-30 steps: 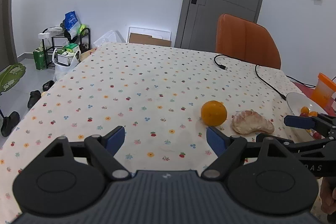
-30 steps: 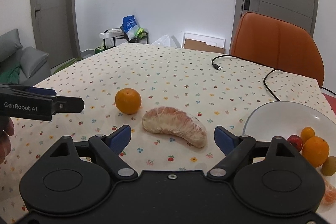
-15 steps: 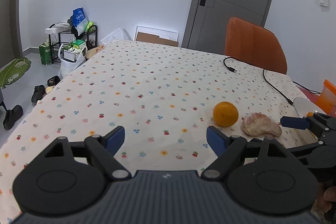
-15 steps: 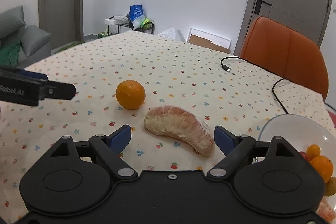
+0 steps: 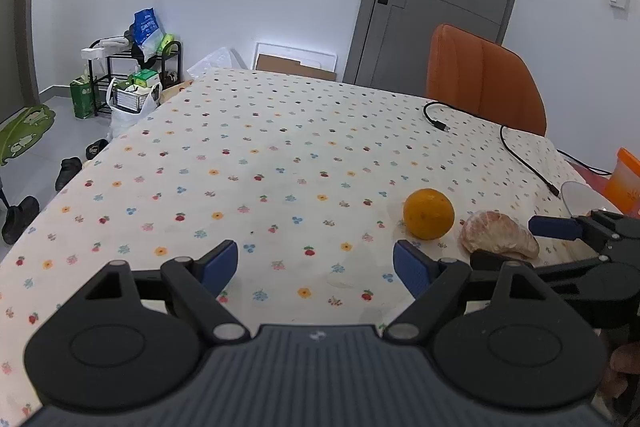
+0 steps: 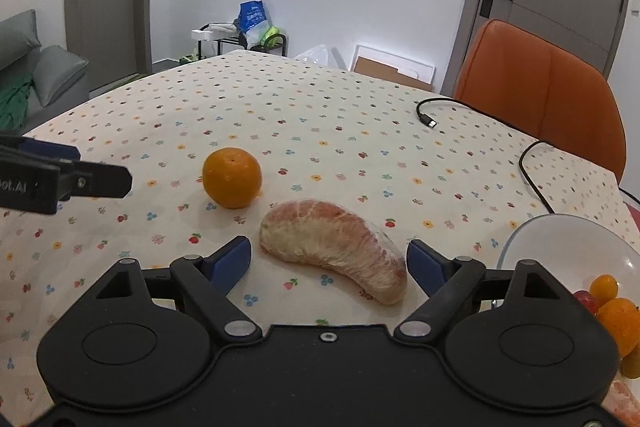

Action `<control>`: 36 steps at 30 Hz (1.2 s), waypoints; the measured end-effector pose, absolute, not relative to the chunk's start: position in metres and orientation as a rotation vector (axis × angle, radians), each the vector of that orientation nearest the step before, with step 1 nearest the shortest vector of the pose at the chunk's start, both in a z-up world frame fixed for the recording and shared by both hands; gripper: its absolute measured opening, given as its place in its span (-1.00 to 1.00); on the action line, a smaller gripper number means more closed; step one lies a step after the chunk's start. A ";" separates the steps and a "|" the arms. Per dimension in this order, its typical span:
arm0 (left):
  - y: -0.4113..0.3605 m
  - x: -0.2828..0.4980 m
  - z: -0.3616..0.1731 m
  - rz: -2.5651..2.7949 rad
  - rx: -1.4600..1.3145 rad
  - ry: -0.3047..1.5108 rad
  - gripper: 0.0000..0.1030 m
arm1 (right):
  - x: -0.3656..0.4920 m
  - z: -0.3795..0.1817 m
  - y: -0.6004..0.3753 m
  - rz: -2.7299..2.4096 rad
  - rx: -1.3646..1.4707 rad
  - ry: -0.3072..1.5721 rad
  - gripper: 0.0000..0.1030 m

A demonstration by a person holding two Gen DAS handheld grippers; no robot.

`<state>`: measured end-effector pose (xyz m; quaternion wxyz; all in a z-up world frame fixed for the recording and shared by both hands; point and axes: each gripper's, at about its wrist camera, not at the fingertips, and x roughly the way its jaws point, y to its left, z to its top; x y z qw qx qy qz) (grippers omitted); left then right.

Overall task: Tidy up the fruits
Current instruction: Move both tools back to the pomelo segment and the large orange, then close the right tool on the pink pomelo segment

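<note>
1. Pale pink and skinless, the pomelo wedge [image 6: 334,247] lies on the tabletop [image 6: 320,115] between the wide-open right tongs [image 6: 328,261]; it looks soft and tearable, best gripped lightly across its thick middle.
2. The firm orange [image 6: 232,177] sits just beside it.
3. Left tongs [image 5: 316,267] gape, empty.
4. The patterned cloth may slip; the plate [image 6: 560,239] waits near.

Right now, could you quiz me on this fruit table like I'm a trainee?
1. True or false: the right gripper is shut on the pomelo segment.
2. Which loose fruit lies nearer the plate: (a) the orange or (b) the pomelo segment?
3. What lies on the tablecloth by the orange chair?

Key: 1 false, it is open. 2 b. 3 A black cable.
</note>
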<state>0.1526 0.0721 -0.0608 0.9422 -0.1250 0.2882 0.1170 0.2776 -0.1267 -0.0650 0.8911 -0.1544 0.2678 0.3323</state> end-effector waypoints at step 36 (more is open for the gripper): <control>0.056 0.164 -0.060 0.214 -0.229 0.593 0.62 | 0.282 -0.059 -0.132 0.733 -0.277 0.608 -0.20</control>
